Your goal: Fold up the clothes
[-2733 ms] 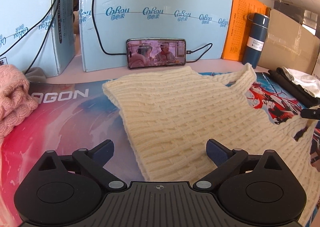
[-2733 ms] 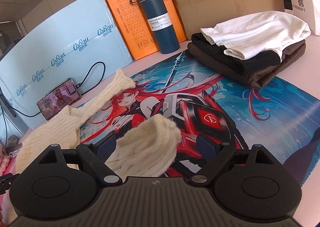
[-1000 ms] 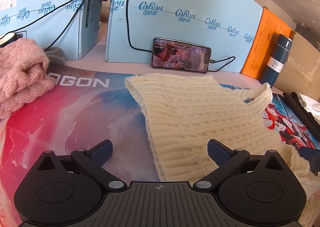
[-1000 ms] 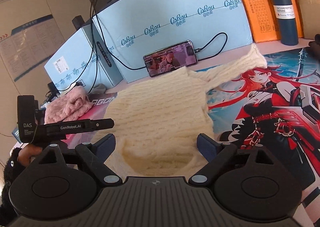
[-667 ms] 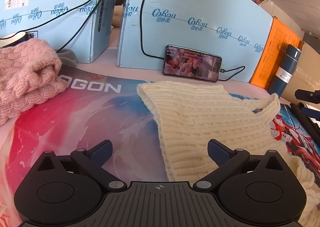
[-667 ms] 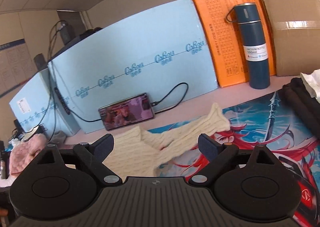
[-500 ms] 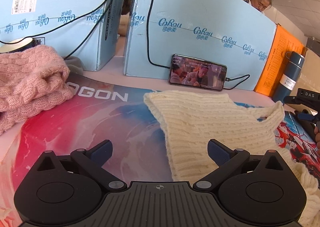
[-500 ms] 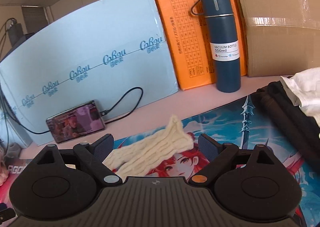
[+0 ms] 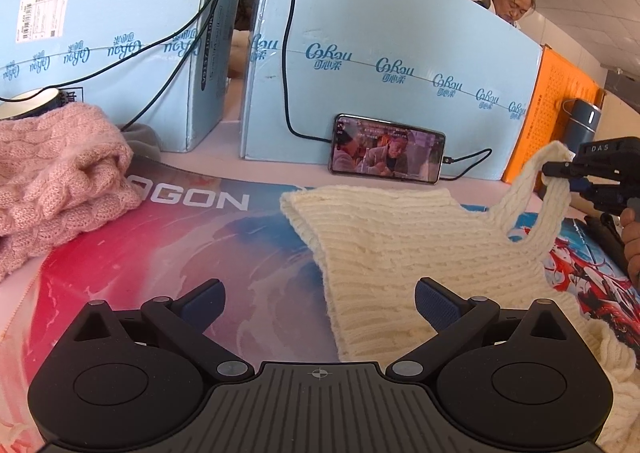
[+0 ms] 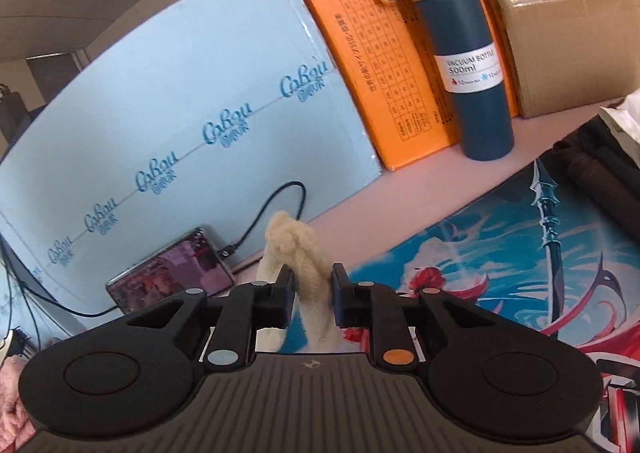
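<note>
A cream knit sweater (image 9: 404, 249) lies on the printed desk mat (image 9: 168, 253). My right gripper (image 10: 313, 285) is shut on the end of its far sleeve (image 10: 304, 253) and holds it lifted off the mat; in the left wrist view the right gripper (image 9: 560, 173) is at the right edge with the sleeve (image 9: 536, 193) hanging in a loop. My left gripper (image 9: 318, 303) is open and empty, low over the mat at the sweater's near left edge.
A pink knit garment (image 9: 52, 177) lies at the left. Light blue boxes (image 9: 380, 53) and a phone (image 9: 386, 149) on a cable stand at the back. A blue vacuum bottle (image 10: 460, 49), an orange box (image 10: 368, 53) and folded dark clothes (image 10: 600, 173) are at the right.
My right gripper has swung from the sweater's body to the far sleeve, shut on its end and lifted it. My left gripper has drifted left, staying open.
</note>
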Motion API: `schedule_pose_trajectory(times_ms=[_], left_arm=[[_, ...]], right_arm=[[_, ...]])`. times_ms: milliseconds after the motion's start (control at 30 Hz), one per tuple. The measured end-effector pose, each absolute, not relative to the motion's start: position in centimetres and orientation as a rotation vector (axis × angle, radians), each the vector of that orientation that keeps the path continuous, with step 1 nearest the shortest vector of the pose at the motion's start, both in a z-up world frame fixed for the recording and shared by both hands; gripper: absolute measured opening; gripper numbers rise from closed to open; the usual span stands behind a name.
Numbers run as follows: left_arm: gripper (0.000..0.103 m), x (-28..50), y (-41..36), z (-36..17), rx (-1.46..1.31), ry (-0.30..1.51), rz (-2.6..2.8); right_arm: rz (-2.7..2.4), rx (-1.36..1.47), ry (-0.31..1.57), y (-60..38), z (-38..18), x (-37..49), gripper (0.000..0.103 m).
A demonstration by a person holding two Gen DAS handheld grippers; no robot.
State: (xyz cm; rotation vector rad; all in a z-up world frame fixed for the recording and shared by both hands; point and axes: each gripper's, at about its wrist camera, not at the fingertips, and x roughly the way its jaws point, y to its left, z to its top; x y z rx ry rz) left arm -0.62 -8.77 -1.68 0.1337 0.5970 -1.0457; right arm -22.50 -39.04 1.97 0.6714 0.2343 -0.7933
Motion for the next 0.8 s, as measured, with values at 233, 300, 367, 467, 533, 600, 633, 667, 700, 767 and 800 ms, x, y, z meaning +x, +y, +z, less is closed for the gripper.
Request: schedule_pose_trajectory(times_ms=[233,300,367,467,533,600,633,667,700,767,800], left_arm=[[0.102,-0.6,-8.5,-1.5,0.111,0.594,-1.056],[0.102,-0.5,-8.5,-1.4,0.104,0.595,-1.057],[0.102,-0.5,-8.4,-1.4,0.101,0.596,-1.060],[0.102,-0.5,-8.4,-1.4,0.100,0.596,-1.066],[0.102,-0.5,-8.4,-1.4,0.098,0.597,-1.068],[0.102,-0.5,-8.3,-1.4,0.095,0.597,-1.067],[0.102,-0.4,-8.3,-1.4,0.091,0.597,-1.067],[0.102,-0.4,-8.2,-1.4,0.087,0.597,-1.067],[0.102,-0.4,-8.2,-1.3,0.083,0.598,-1.066],[0.102,-0.3,-8.1,-1.4,0.079,0.601,-1.065],[0.102,-0.3,-8.1,-1.4,0.078,0.602,-1.066]], right_arm=[[-0.509,0.568,0.304,-32.6,4.9,-16.4,0.019],[-0.475,0.551,0.375,-31.2,3.7,-14.4,0.019],[-0.466,0.551,0.442,-30.4,2.5,-12.9,0.019],[-0.458,0.570,0.534,-29.8,0.6,-11.3,0.025],[-0.446,0.590,0.584,-29.8,-0.2,-10.7,0.046],[-0.415,0.605,0.588,-29.5,-0.1,-10.8,0.078],[-0.395,0.605,0.575,-29.2,0.1,-11.1,0.080],[-0.383,0.603,0.570,-28.9,0.4,-11.4,0.082],[-0.374,0.603,0.566,-28.8,0.8,-11.6,0.084],[-0.358,0.613,0.555,-28.5,1.4,-12.1,0.085],[-0.352,0.620,0.549,-28.5,1.7,-12.5,0.085]])
